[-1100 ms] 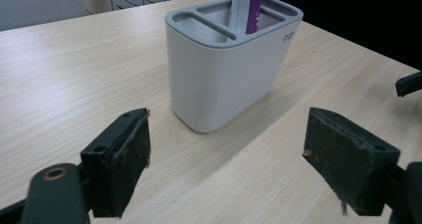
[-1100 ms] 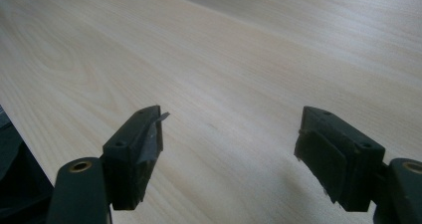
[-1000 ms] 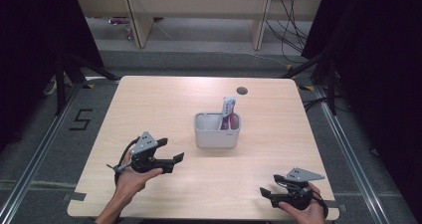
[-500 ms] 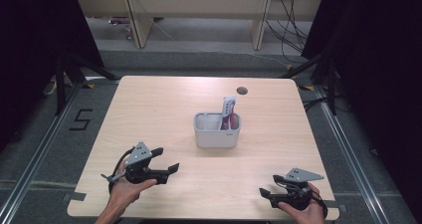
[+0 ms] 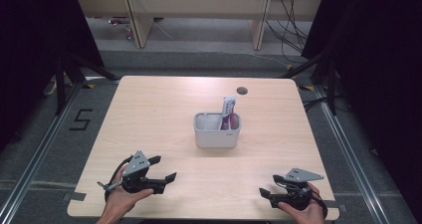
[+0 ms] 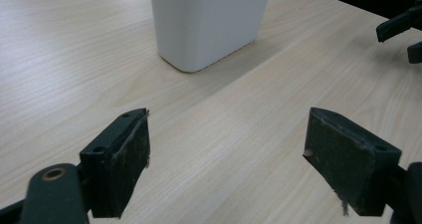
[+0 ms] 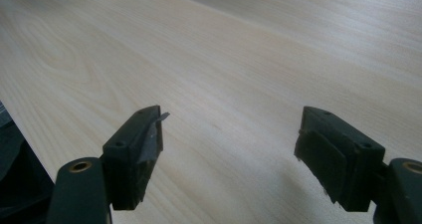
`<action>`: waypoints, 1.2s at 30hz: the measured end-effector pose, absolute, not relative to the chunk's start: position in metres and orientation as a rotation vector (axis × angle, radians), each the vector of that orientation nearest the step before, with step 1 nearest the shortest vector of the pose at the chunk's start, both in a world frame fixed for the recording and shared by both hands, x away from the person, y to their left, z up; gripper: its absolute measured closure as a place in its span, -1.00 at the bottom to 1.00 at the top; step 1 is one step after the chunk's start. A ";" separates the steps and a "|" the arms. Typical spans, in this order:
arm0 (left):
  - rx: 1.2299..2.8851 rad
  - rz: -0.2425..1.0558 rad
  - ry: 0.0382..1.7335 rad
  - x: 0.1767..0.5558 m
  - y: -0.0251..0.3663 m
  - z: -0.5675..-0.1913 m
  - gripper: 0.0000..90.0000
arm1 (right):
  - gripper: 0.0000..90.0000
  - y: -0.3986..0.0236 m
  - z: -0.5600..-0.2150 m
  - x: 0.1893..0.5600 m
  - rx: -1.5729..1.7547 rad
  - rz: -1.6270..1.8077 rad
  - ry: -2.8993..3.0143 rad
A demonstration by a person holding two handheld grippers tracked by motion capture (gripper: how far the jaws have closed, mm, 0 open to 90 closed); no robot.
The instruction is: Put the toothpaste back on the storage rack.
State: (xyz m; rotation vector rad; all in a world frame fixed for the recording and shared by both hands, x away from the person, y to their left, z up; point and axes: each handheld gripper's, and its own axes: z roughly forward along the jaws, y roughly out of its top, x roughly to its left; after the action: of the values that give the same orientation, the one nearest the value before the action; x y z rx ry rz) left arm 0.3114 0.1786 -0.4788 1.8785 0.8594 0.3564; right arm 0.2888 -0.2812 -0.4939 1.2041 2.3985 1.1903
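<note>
We hold a gripper in each hand, and both sit low near our edge of the wooden table [image 5: 149, 114].

Our left gripper [image 5: 161, 169] is at the front left part of the table. Its two black jaws are spread wide apart and there is nothing between them, just bare wood. In the left gripper view, the left gripper [image 6: 226, 149] points at the white bin [image 6: 209, 22], which stands on the table a little way ahead of the jaws and apart from them.

Our right gripper [image 5: 263, 194] is at the front right corner of the table, close to the edge. Its jaws are also spread wide and hold nothing. In the right gripper view, the right gripper [image 7: 229, 144] looks out over plain table top.

The white bin [image 5: 217, 134] stands upright near the middle of the table, well apart from both grippers. It has a wall inside that makes two parts. A white and pink tube [image 5: 228, 112] stands in the right part and leans a bit, with its top sticking up above the rim.
</note>
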 end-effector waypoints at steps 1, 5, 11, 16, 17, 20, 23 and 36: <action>1.893 0.362 0.857 0.310 0.180 -0.480 -0.61 | -0.41 -0.281 -0.494 0.289 1.204 1.193 2.398; 1.918 0.359 0.849 0.304 0.181 -0.484 -0.60 | -0.41 -0.281 -0.494 0.289 1.206 1.190 2.398; 1.944 0.347 0.838 0.297 0.183 -0.489 -0.60 | -0.41 -0.279 -0.494 0.288 1.239 1.207 2.400; 1.946 0.339 0.831 0.292 0.183 -0.492 -0.60 | -0.41 -0.280 -0.494 0.289 1.210 1.193 2.380; 1.950 0.338 0.827 0.291 0.183 -0.493 -0.60 | -0.41 -0.280 -0.495 0.289 1.210 1.193 2.380; 1.973 0.336 0.823 0.287 0.182 -0.496 -0.60 | -0.41 -0.280 -0.494 0.289 1.208 1.193 2.380; 1.992 0.347 0.827 0.283 0.183 -0.498 -0.59 | -0.41 -0.280 -0.494 0.288 1.205 1.197 2.382; 2.070 0.379 0.780 0.268 0.187 -0.502 -0.59 | -0.41 -0.279 -0.493 0.287 1.203 1.190 2.386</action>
State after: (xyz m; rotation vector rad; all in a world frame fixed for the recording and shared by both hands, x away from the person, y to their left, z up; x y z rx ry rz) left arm 0.2679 0.1874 -0.5019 2.0705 0.7800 0.3792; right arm 0.2874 -0.2789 -0.4935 1.2028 2.3857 1.1897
